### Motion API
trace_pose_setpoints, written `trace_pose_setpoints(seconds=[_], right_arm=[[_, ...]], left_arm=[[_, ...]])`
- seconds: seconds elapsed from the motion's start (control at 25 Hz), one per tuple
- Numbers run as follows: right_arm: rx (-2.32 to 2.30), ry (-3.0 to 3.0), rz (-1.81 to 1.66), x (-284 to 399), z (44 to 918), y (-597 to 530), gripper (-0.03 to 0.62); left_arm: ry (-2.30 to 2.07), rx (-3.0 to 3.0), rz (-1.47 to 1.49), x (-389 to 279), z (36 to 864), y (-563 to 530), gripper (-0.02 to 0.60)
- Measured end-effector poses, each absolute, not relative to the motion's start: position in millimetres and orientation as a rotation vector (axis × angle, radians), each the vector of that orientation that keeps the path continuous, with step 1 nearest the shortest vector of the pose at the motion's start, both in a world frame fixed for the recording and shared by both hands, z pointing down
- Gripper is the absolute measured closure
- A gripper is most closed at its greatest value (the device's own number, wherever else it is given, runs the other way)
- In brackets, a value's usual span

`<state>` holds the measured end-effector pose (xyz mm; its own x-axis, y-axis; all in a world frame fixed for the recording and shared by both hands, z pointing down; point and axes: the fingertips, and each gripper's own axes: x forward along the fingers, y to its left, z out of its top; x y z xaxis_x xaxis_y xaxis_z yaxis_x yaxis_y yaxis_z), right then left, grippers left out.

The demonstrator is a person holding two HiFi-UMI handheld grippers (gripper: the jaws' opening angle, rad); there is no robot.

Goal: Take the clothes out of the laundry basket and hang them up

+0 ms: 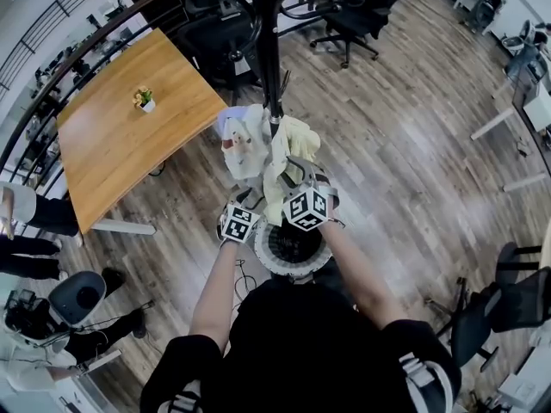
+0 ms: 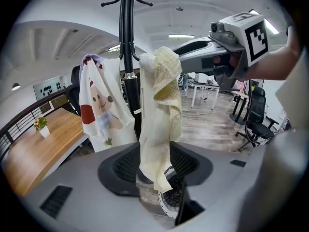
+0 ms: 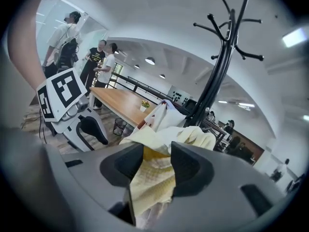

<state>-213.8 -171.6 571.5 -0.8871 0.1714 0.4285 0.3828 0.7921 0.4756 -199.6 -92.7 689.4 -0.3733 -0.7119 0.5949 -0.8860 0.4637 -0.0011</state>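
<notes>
A pale yellow cloth (image 1: 288, 149) hangs on the black coat stand (image 1: 269, 50), beside a white garment (image 1: 244, 140) with a cartoon print. My left gripper (image 1: 249, 200) stands open low on the cloth. In the left gripper view the yellow cloth (image 2: 159, 129) hangs loose between the wide jaws of the left gripper (image 2: 154, 166). My right gripper (image 1: 294, 170) is higher up on the cloth and open. In the right gripper view bunched yellow cloth (image 3: 154, 178) lies in the gap of the right gripper (image 3: 157, 163). The round laundry basket (image 1: 269, 263) stands on the floor below my hands.
A wooden table (image 1: 120, 136) with a small potted plant (image 1: 144, 100) stands to the left of the stand. Office chairs (image 1: 353, 15) are behind it and another chair (image 1: 499, 299) at the right. People (image 3: 63, 42) stand beyond the table, and a railing runs along the left.
</notes>
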Motion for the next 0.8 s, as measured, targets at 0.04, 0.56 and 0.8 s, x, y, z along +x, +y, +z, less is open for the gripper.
trace_pose_setpoints(seconds=[0.04, 0.56, 0.8], right_arm=[[-0.413, -2.618, -0.799, -213, 572, -171, 0.414], [-0.338, -2.562, -0.740, -175, 608, -165, 0.364], [-0.307, -2.548, -0.703, -158, 615, -179, 0.393]], left_arm=[[-2.190, 1.329, 0.442, -199, 690, -91, 0.388], [-2.187, 1.403, 0.449, -190, 688, -73, 0.385], [-2.204, 1.434, 0.429, -184, 678, -73, 0.387]])
